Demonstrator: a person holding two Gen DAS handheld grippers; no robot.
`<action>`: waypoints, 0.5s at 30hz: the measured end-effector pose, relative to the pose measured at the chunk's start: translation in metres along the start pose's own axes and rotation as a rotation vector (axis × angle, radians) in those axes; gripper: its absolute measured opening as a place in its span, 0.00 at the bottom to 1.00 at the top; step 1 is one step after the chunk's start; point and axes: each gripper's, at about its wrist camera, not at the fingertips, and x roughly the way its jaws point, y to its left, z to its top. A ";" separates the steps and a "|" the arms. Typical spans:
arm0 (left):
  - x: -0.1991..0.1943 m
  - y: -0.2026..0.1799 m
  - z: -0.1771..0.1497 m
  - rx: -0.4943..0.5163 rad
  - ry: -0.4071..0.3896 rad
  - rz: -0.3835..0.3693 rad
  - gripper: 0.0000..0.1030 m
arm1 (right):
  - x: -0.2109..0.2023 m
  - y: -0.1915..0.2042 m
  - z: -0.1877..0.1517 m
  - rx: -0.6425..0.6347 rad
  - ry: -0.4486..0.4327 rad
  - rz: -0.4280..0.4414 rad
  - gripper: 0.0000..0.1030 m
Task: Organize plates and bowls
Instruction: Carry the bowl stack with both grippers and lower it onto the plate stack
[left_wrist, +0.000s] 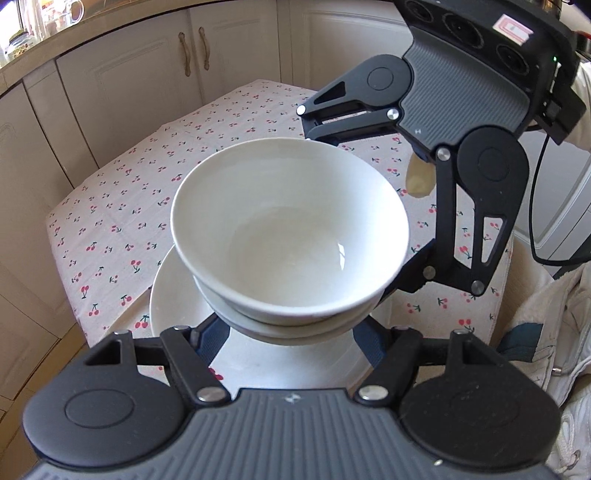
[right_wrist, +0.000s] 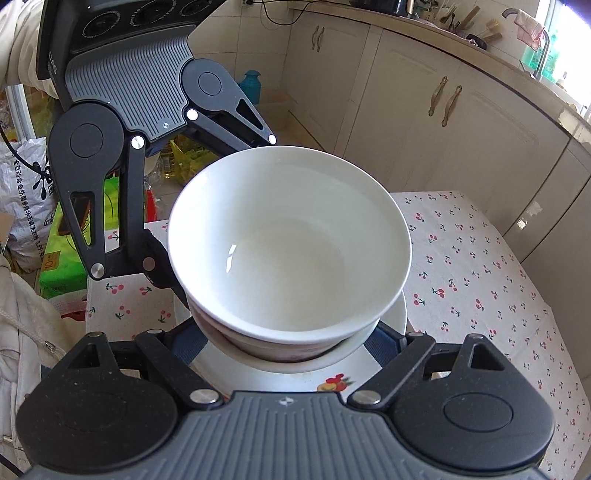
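A white bowl (left_wrist: 290, 229) sits nested on top of a 2nd bowl (left_wrist: 295, 326), of which only the rim band shows beneath it. Both rest on a white plate (left_wrist: 173, 299); in the right wrist view the plate (right_wrist: 258, 373) shows a fruit print on its near rim. The stack sits at the near part of the surface (left_wrist: 122, 206), which is covered by a cloth printed with red cherries.

The left gripper (left_wrist: 291, 343) stands just in front of the stack on its near side. Its jaws are spread wide, with 1 blue-padded finger on each side of the lower bowl. The bowls hide the fingertips, so contact cannot be confirmed.

The right gripper (right_wrist: 291, 343) faces the stack from the opposite side – its jaws are also spread wide around the base of the bowls, tips hidden. In the left wrist view the right gripper (left_wrist: 354, 199) reaches in from the far right, 1 finger at the far rim of the top bowl and the other at its right flank. In the right wrist view the left gripper (right_wrist: 218, 206) brackets the bowl (right_wrist: 290, 240) from the far left in the same way.

Beyond the surface stand cream cabinets (left_wrist: 166, 85) with paired handles. A green box (right_wrist: 62, 266) and a printed sack (right_wrist: 22, 192) lie on the floor at the left of the right wrist view.
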 end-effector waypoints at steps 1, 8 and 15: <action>0.002 0.002 0.000 -0.004 0.002 -0.002 0.71 | 0.003 -0.001 0.001 0.005 0.003 0.005 0.90; 0.008 0.014 -0.003 -0.010 0.013 -0.006 0.70 | 0.013 -0.009 0.002 0.029 0.015 0.019 0.90; 0.011 0.019 -0.004 -0.023 0.011 -0.020 0.70 | 0.019 -0.018 0.002 0.054 0.020 0.034 0.90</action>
